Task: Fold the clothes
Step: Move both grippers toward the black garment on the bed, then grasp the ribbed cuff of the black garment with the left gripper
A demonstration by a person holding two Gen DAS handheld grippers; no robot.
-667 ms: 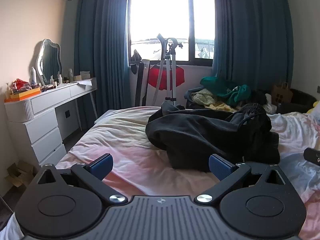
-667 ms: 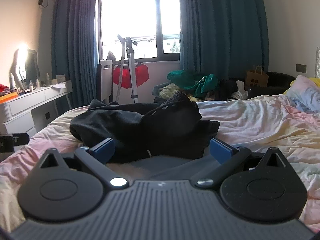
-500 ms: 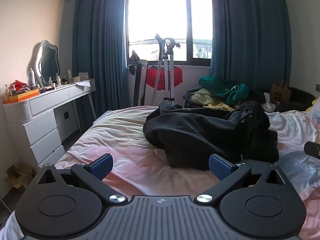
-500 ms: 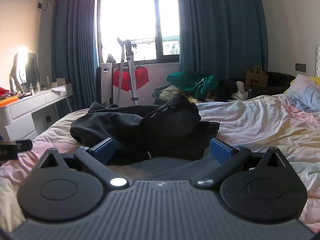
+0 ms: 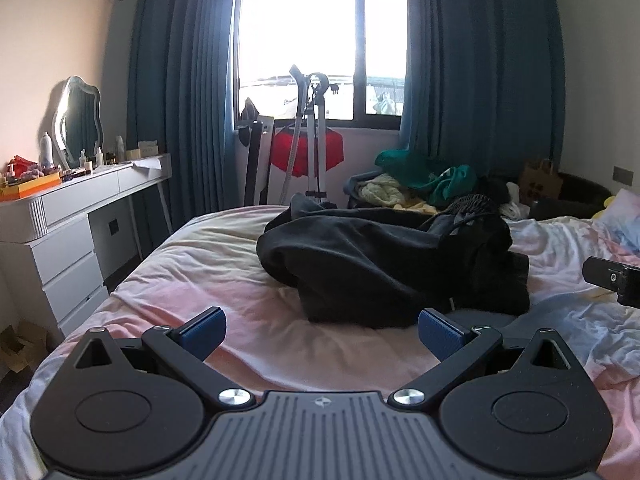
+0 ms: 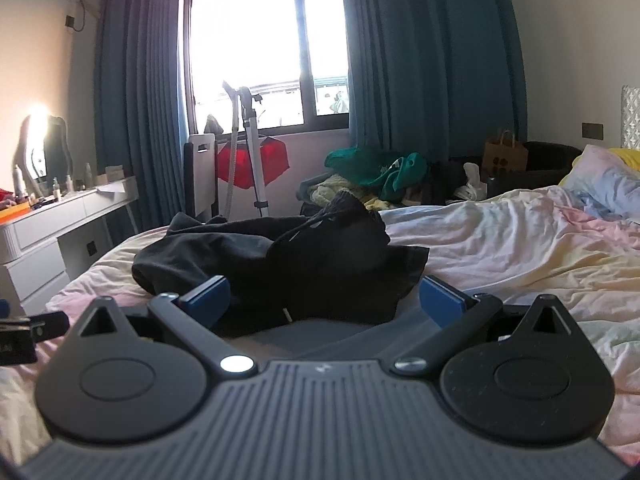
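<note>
Both jaw pairs stand spread wide with nothing between them. Left gripper [image 5: 320, 330], lower centre of its frame, faces bare pink sheet; its blue pads [image 5: 202, 330] lie apart, the black garment [image 5: 384, 264] just beyond the right pad. Right gripper [image 6: 322, 300], lower centre of its frame, points directly at the same garment [image 6: 280, 260], whose near edge lies between its pads [image 6: 440, 298].

Count: one black garment, crumpled in one heap at mid-frame; two grippers, each glimpsed at the edge of the other's view.

Surface: one bed [image 5: 224, 276] with a rumpled pink-and-yellow sheet; one pillow [image 6: 600, 178] at right.

Room: one window [image 5: 320, 40], upper centre, flanked by two blue curtains [image 5: 180, 80]; one white dresser [image 5: 68, 232] at left carrying one mirror [image 5: 78, 120] and small bottles; one pile of green and yellow clothes [image 5: 424, 182] behind the bed; one brown paper bag [image 6: 505, 156] at right.
</note>
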